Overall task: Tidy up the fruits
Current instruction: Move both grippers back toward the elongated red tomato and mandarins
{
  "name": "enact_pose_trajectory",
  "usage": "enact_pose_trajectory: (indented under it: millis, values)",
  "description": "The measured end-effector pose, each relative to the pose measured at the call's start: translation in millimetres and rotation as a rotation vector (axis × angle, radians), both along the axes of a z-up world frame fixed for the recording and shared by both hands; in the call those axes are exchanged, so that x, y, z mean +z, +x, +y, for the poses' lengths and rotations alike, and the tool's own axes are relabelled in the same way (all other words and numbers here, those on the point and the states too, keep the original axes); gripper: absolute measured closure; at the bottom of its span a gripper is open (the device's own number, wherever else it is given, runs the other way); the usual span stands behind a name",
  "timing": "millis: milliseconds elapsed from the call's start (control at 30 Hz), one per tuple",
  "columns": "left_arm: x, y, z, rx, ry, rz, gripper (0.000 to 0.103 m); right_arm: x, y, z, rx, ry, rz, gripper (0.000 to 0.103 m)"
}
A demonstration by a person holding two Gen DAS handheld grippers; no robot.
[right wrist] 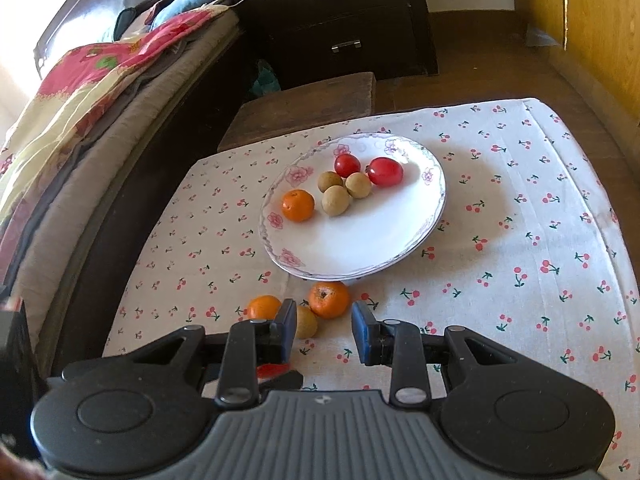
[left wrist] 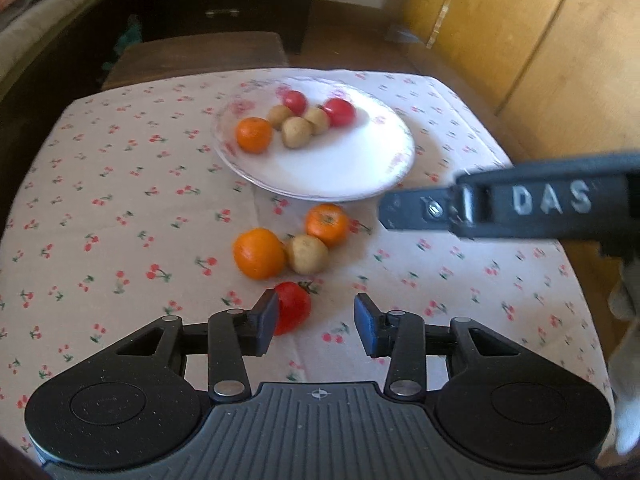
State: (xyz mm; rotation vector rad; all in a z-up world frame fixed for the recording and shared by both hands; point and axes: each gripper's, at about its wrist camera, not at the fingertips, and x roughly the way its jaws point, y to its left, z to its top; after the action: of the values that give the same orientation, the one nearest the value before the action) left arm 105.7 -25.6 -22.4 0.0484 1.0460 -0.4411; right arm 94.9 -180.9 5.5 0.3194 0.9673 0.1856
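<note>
Left tongs [left wrist: 316, 320] are standing spread and pinching nothing. The red fruit [left wrist: 294, 308] is sitting on the cloth-covered surface [left wrist: 120, 200], hard against the left pad and off-centre in the gap. Right tongs [right wrist: 325, 332] are hovering near the plate [left wrist: 340, 176], showing a narrow gap with nothing in it.

Risks, as I'm reading it:
- Closing now is likely catching the red fruit on its edge. Its skin is glossy and round, so it's probably squirting out and rolling.
- A roll is heading it into the loose cluster just beyond: two oranges [left wrist: 259, 253] [left wrist: 327, 224] and a brown fruit [left wrist: 308, 254], all touching.
- Squeezing hard is risking a split if it's a soft tomato.
- Right tongs are crowding the lane to the plate, so a clash is possible.

Textures: the oranges are looking dimpled and matte, the brown fruit dull and rough. The plate is smooth glazed white with a raised floral rim, already carrying six fruits. The cloth is thin and creased.
</note>
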Motion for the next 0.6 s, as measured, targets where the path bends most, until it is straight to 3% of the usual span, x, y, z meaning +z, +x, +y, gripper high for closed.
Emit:
enact_pose_trajectory:
  millis: [133,467,600]
  values:
    - [0.0,2.7,1.8,0.026,-0.021,0.009,0.053,4.5,-2.3,-6.0,-0.004,0.017,-0.009,0.071]
    - [-4.1,8.5,-0.9,0.058,0.027,0.001,0.052,4.9,-2.9,-11.1,-0.008,0.035,-0.009,0.071]
    - [-9.4,8.9,-10.0,0.036,0.053,-0.008,0.047,4.3,-3.3,-11.8,-0.009,0.031,-0.007,0.071]
